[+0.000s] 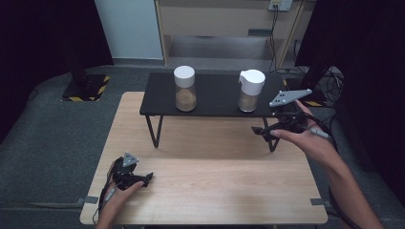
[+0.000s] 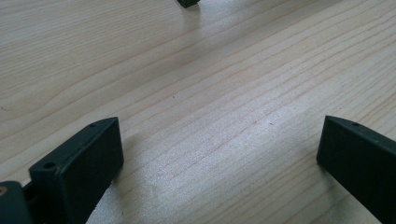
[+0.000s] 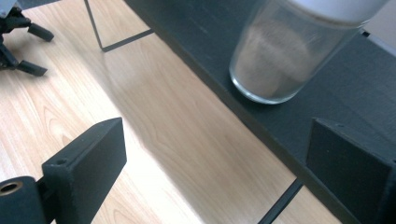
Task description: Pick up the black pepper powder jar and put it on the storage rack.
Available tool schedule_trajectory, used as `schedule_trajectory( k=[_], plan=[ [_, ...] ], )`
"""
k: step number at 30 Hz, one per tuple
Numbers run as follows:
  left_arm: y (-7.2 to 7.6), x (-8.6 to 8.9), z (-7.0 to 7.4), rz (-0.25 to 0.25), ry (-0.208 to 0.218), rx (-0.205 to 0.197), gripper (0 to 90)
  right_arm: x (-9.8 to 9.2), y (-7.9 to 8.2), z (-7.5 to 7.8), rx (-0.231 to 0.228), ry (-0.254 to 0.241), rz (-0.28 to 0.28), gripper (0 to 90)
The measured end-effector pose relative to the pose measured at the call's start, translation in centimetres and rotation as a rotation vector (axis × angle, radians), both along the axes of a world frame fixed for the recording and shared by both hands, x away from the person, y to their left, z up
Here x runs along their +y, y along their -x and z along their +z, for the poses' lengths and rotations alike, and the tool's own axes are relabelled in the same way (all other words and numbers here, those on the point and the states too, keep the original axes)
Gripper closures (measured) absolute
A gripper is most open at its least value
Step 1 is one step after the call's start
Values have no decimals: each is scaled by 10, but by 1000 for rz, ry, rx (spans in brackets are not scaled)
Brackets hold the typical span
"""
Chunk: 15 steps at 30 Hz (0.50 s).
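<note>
Two glass jars with white lids and brown powder stand on a low black shelf (image 1: 215,93): a left jar (image 1: 185,89) and a right jar (image 1: 250,90). My right gripper (image 1: 261,131) hovers open just in front of and below the shelf's right end, a little right of the right jar. In the right gripper view that jar (image 3: 285,60) stands ahead of the wide-apart jaws, nothing between them. My left gripper (image 1: 149,177) rests low over the wooden table (image 1: 215,191) near its front left corner, open and empty; its view looks at bare wood (image 2: 219,116).
The black shelf stands on thin metal legs (image 1: 154,131) at the table's far half. Beyond the table are a grey floor, a stand base with yellow-black tape (image 1: 86,88) and cables at the right (image 1: 329,81). The left gripper (image 3: 18,42) appears far off in the right gripper view.
</note>
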State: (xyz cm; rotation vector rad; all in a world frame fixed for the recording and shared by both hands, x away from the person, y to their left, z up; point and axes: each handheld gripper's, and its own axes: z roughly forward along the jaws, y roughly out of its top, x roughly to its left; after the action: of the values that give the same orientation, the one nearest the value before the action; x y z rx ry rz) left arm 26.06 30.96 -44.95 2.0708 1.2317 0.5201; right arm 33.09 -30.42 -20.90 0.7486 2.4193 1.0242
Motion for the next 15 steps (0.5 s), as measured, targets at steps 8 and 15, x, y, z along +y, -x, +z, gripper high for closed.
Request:
schedule_trajectory(
  k=[8, 15],
  plan=[
    [0, 0, 0, 0, 0, 0, 0, 1, 2, -10, 16, 7, 2, 63],
    [0, 0, 0, 0, 0, 0, 0, 2, 3, -27, 36, 14, -4, 68]
  ],
)
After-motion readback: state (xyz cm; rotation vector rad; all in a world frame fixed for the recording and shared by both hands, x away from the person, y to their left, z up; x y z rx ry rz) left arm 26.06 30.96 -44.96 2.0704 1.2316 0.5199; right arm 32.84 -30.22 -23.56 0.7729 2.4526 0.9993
